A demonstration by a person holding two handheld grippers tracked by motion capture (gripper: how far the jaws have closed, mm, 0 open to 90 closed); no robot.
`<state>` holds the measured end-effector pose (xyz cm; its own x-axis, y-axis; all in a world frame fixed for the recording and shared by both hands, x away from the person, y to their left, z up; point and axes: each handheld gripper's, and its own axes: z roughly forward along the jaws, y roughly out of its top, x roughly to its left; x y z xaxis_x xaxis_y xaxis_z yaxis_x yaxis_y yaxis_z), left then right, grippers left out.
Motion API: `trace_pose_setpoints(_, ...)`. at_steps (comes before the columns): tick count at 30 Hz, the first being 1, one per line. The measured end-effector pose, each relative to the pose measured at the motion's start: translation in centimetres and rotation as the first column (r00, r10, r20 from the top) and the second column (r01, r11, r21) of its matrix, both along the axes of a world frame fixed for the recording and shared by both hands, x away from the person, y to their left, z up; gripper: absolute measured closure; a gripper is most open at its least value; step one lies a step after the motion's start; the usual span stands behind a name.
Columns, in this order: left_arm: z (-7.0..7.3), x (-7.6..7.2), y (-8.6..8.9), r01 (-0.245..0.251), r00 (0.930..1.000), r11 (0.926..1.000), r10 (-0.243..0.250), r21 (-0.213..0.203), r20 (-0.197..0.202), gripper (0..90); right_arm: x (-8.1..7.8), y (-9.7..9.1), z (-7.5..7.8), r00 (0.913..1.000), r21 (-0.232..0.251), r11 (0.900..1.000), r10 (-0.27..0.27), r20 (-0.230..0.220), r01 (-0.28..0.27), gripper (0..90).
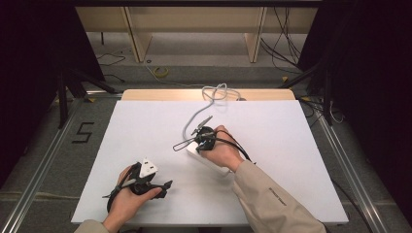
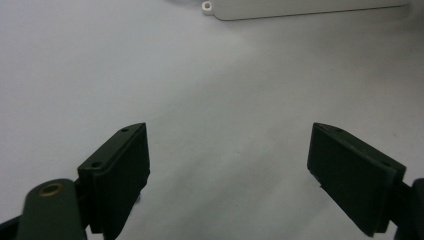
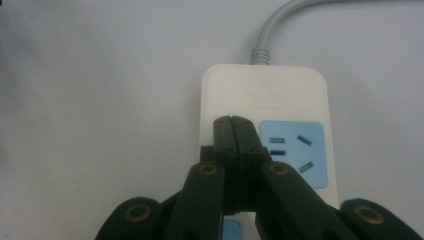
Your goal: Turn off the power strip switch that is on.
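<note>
R fingers [image 3: 234, 131] pressed together, white rectangular power strip [image 3: 295, 95]

White power strip [image 3: 265, 95], blue sockets [image 3: 295, 152]

Bare white table [image 1: 145, 126] all round; sole obstacles the power strip [image 3: 265, 107] and its grey cable [image 1: 194, 118] mid-table.

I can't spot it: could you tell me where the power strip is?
High view: the power strip lies mid-table, under the right hand-held gripper, its grey cord running toward the far edge.
</note>
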<state>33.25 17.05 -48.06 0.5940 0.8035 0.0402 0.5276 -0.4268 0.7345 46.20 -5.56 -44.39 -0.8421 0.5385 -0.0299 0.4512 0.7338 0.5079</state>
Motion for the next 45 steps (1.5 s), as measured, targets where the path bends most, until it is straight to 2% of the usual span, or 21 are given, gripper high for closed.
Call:
trace_pose_setpoints(16,-0.01,0.01,-0.07,0.003,1.0,1.0,-0.003,0.003,0.0,16.7,-0.23,0.34,0.01,0.9998,-0.027,0.9996,0.004,0.019,-0.004,90.0)
trace_pose_setpoints(17,-0.01,0.01,-0.06,0.003,1.0,1.0,-0.003,0.003,0.0,16.7,-0.29,0.36,0.02,0.9999,-0.051,0.9987,0.005,0.016,-0.004,90.0)
trace_pose_setpoints(19,-0.01,0.0,-0.07,0.002,1.0,1.0,-0.002,0.002,0.001,16.7,-0.32,0.3,0.05,0.9998,-0.061,0.9981,0.01,0.015,-0.01,90.0)
trace_pose_setpoints(45,-0.03,0.11,-0.19,0.006,1.0,1.0,-0.006,0.003,0.0,16.7,-0.37,0.21,-0.01,0.9998,-0.049,0.9988,0.008,0.02,-0.007,90.0)
